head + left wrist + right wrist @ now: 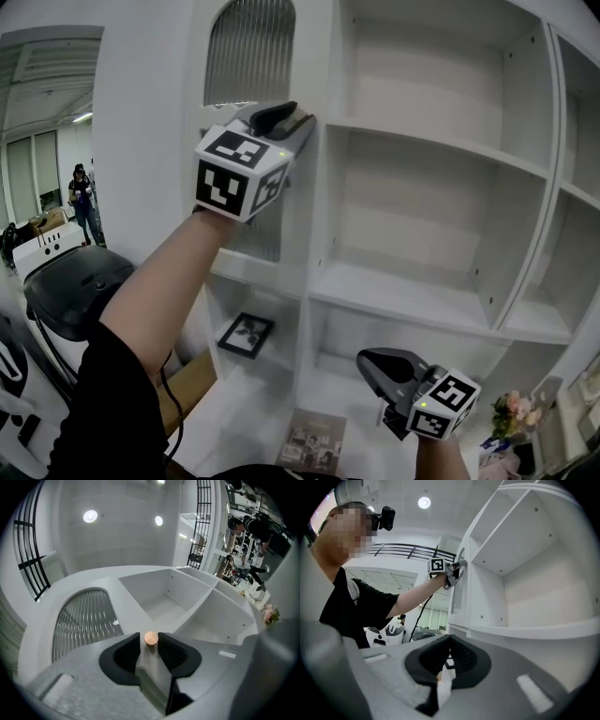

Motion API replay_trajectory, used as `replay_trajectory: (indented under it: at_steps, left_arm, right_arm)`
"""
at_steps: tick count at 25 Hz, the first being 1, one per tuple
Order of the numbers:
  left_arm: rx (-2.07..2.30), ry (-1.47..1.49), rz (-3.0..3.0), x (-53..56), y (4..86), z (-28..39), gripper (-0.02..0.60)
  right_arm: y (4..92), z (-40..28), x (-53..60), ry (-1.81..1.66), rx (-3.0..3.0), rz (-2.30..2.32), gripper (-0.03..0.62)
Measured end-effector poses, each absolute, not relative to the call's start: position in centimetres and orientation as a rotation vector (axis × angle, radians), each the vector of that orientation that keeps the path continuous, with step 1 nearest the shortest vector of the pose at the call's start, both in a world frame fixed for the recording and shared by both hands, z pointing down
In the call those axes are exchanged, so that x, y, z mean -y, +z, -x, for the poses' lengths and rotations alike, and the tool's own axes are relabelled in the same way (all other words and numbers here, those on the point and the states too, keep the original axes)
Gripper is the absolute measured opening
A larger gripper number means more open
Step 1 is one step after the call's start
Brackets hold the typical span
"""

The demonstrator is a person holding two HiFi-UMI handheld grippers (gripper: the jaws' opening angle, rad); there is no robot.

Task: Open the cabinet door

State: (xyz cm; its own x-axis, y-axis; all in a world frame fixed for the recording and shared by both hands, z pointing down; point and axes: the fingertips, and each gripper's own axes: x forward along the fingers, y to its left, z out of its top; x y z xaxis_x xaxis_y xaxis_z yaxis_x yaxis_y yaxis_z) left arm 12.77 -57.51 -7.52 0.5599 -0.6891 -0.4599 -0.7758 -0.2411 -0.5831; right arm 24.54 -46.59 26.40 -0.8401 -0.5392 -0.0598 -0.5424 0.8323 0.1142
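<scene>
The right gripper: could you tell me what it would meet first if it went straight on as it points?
Most likely the cabinet's white front edge, beside the glass door. Nothing shows between it and the right gripper, though the depth is hard to judge.

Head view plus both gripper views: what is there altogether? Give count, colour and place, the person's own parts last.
cabinet: one, white, open shelves across the right
cabinet door: one, white with arched ribbed pane, left of the shelves
knob: one, copper, at the door's right edge
picture frame: one, black, compartment below the door
flowers: one bunch, pink, bottom right
bystander: one, dark clothes, far left
left tongs: one, grey and black, closed on the knob
right tongs: one, grey and black, shut, empty, lower right
left arm: one, black sleeve, reaching up
</scene>
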Motion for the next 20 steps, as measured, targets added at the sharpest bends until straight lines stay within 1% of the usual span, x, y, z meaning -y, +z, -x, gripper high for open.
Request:
replay_trajectory:
  at_steps: [2, 8, 20]
  left_arm:
    - [-1.164, 0.133, 1.966, 57.4, -7.5, -12.9, 0.092]
    - [-1.119, 0.139, 1.975, 57.4, -7.4, -12.9, 0.089]
    - [-1.023, 0.142, 2.014, 57.3, -7.3, -12.3, 0.086]
  right_arm:
    - [26.5, -24.7, 46.8, 0.193, -2.979, 0.887, 0.002]
    - [26.5, -24.5, 47.1, 0.173, -2.984, 0.912, 0.002]
    - [25.1, -21.8, 46.7, 0.175, -2.974, 1.013, 0.002]
